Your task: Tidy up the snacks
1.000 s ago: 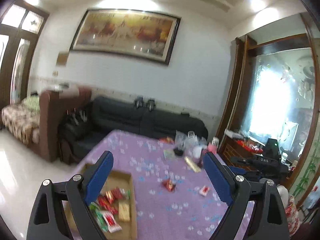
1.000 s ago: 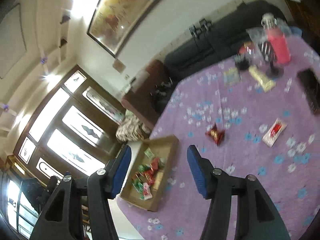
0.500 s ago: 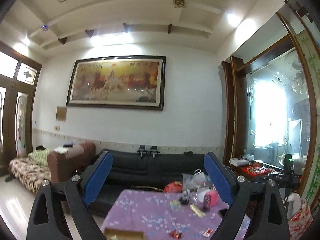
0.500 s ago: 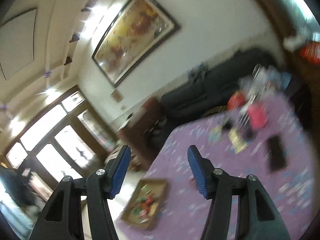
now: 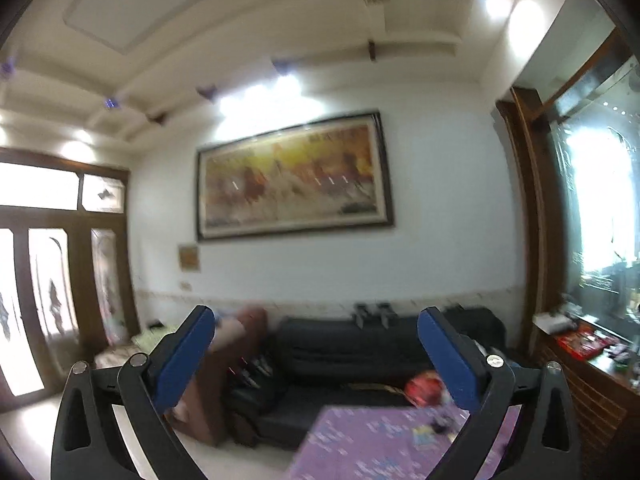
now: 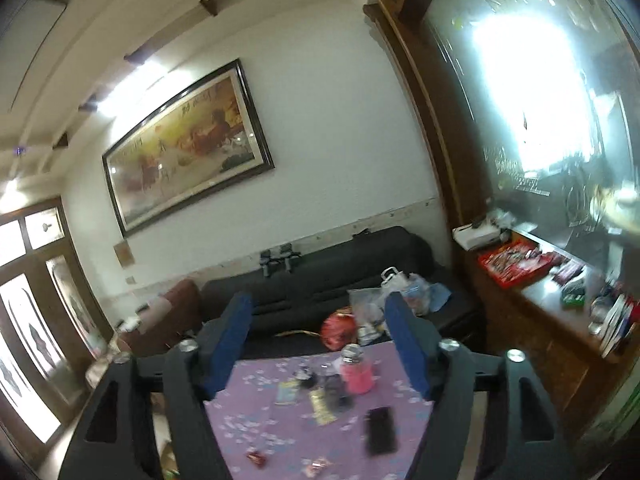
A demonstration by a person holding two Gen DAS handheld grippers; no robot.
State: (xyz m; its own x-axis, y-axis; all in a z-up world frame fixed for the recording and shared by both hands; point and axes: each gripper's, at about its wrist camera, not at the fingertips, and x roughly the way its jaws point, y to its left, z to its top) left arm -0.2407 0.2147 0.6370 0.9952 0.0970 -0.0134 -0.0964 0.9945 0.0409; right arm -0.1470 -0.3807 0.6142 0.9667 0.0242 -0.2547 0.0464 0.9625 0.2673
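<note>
While raised, both grippers [image 5: 316, 318] [image 6: 318, 300] gape empty

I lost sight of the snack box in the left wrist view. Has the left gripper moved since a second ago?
Yes. The left gripper has tilted upward: against the purple table, it now frames the black sofa and wall, empty and open.

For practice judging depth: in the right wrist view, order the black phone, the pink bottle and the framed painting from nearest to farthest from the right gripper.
1. Black phone: on the purple table, low right.
2. Pink bottle: upright, mid-table.
3. Framed painting: on the back wall, above the sofa.
</note>
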